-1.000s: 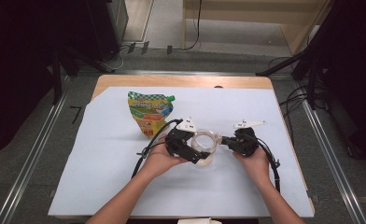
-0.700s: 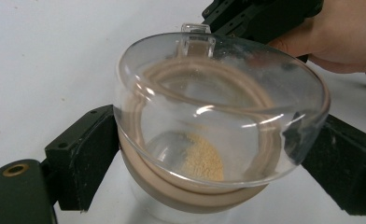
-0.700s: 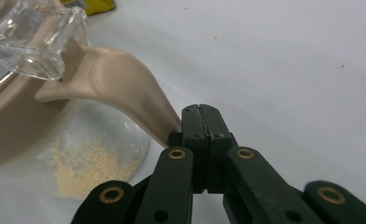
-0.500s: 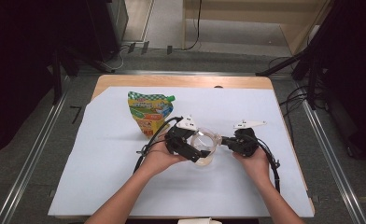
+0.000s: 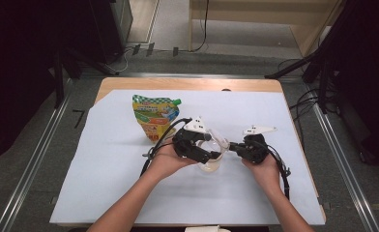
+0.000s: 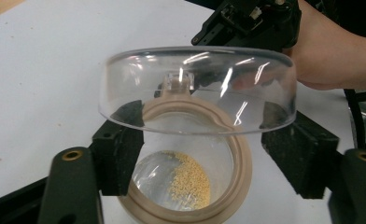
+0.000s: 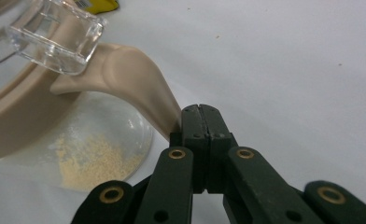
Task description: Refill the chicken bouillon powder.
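Lid-opening step: left gripper (image 5: pixel 208 147) jaws clamp the lid (image 6: pixel 197 88), lifted above the jar (image 6: pixel 190 186) on the counter (image 5: pixel 105 159). Right gripper (image 7: pixel 200 114) jaws pinch the tab (image 7: pixel 139 91). Next: swing lid clear.

Black jaws; brass-ringed pivots; bare forearms

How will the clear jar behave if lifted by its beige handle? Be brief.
Probably light: the jar holds just a thin patch of grains. Its clear wall looks hard and glossy, so likely slippery. The thin beige handle, pinched by the right gripper, may flex.
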`<move>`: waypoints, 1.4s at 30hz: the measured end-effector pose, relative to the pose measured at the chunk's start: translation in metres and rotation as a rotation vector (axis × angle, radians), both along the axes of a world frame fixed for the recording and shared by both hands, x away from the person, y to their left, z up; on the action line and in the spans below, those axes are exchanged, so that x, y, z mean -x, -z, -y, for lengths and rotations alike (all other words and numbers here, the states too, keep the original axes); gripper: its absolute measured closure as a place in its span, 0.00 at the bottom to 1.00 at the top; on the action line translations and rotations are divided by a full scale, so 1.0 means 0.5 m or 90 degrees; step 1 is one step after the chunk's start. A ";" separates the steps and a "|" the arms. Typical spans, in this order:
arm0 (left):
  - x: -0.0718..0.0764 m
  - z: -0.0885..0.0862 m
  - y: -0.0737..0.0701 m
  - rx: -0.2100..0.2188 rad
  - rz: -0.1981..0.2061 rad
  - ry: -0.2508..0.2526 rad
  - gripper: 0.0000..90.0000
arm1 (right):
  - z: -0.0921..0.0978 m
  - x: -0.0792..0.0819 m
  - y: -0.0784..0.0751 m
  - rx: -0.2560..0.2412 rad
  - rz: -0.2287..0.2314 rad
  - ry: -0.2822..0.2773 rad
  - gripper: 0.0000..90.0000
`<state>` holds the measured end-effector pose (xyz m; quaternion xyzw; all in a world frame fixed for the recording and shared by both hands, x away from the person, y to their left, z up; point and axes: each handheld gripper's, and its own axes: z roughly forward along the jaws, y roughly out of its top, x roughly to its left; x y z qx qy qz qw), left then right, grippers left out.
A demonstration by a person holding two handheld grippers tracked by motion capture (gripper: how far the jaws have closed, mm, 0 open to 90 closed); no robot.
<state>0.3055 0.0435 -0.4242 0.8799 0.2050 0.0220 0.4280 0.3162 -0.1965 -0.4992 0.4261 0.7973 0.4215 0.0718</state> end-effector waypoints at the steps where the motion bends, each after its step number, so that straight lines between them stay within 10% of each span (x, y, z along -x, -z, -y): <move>1: 0.000 0.001 -0.001 -0.002 -0.005 0.006 0.41 | 0.000 0.000 0.000 0.000 0.000 0.000 1.00; 15: -0.010 0.017 -0.014 0.013 -0.071 0.046 0.86 | 0.001 0.010 -0.003 0.002 0.004 -0.001 1.00; 42: -0.057 0.058 -0.016 0.019 -0.099 0.051 0.89 | 0.002 0.019 0.000 0.004 0.003 0.008 1.00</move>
